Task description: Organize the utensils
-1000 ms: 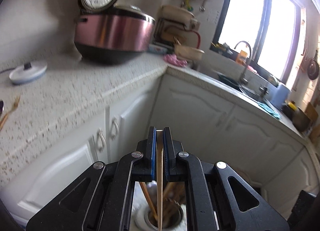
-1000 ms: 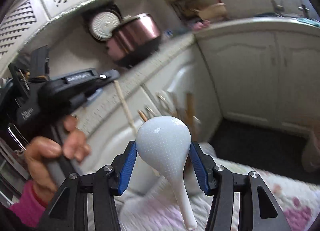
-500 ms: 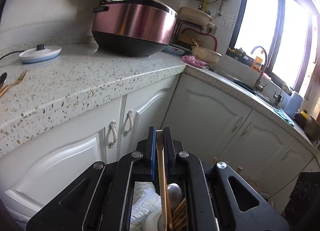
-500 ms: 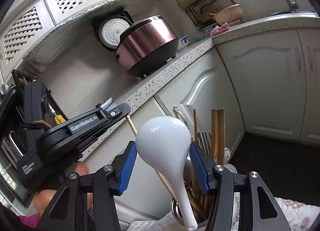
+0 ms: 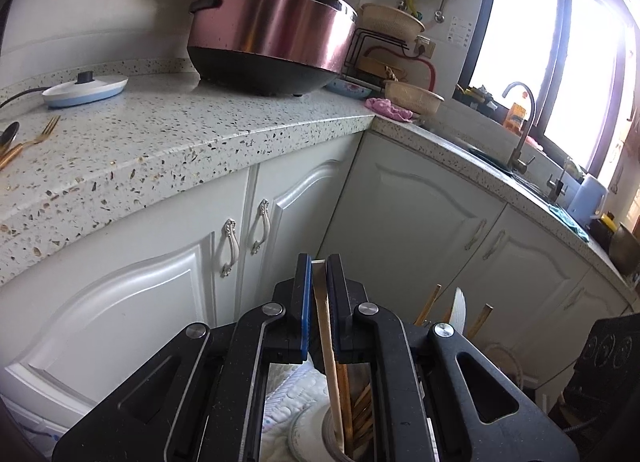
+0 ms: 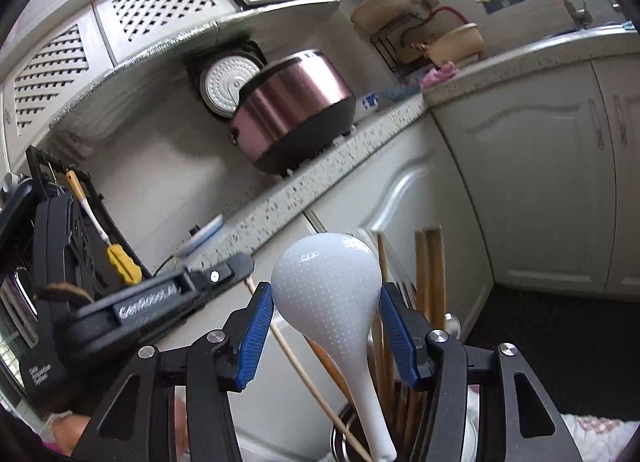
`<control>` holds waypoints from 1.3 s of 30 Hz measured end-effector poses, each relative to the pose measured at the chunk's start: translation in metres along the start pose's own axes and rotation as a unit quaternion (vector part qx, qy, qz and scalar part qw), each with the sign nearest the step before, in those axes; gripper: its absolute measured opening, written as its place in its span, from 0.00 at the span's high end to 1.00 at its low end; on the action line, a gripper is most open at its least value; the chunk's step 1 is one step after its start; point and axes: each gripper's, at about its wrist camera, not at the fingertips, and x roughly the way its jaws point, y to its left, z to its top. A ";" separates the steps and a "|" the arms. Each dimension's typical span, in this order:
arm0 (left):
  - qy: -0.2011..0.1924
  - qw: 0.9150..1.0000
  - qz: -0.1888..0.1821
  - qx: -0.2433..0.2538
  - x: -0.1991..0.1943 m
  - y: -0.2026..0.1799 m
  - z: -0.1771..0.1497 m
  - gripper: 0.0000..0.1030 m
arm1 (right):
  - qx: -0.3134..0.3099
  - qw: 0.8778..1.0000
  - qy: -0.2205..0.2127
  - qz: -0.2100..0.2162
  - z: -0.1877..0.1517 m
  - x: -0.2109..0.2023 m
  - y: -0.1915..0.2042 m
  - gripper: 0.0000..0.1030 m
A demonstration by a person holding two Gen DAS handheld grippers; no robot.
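My left gripper (image 5: 319,262) is shut on a long wooden chopstick (image 5: 329,346), whose lower end reaches into a round utensil holder (image 5: 324,432) below. Several wooden utensils stand in that holder. My right gripper (image 6: 326,294) is shut on the head of a white rice paddle (image 6: 326,282), whose handle points down into the same holder (image 6: 344,436). In the right wrist view the left gripper (image 6: 236,268) shows at the left with its chopstick (image 6: 304,374) slanting down into the holder.
A speckled stone counter (image 5: 192,133) carries a pink rice cooker (image 5: 272,45), a kettle base (image 5: 86,87) and a gold fork (image 5: 34,137). White cabinet doors (image 5: 412,221) stand behind. A sink with a tap (image 5: 520,129) is far right. A quilted cloth (image 5: 292,394) lies under the holder.
Both grippers have lowered toward the holder. The chopstick and the paddle handle now reach down into it. The counter and rice cooker sit higher in both views.
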 end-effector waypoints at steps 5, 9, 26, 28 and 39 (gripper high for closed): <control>0.010 1.000 0.001 0.002 0.002 0.003 -0.002 0.93 | -0.008 0.999 0.031 -0.018 -0.021 0.004 -0.005 0.49; 0.020 1.000 -0.003 -0.003 0.005 0.002 -0.008 0.93 | -0.009 0.999 0.044 -0.028 -0.030 -0.009 -0.009 0.49; 0.076 0.997 -0.027 -0.011 -0.009 0.006 -0.036 0.55 | 0.028 0.991 0.093 -0.095 -0.046 -0.063 -0.015 0.42; 0.077 0.997 -0.028 -0.008 -0.016 0.005 -0.038 0.51 | 0.028 0.990 0.091 -0.101 -0.048 -0.071 -0.010 0.42; 0.103 0.994 -0.010 0.035 -0.049 0.002 -0.072 0.51 | -0.028 0.975 0.112 -0.189 -0.064 -0.092 0.027 0.36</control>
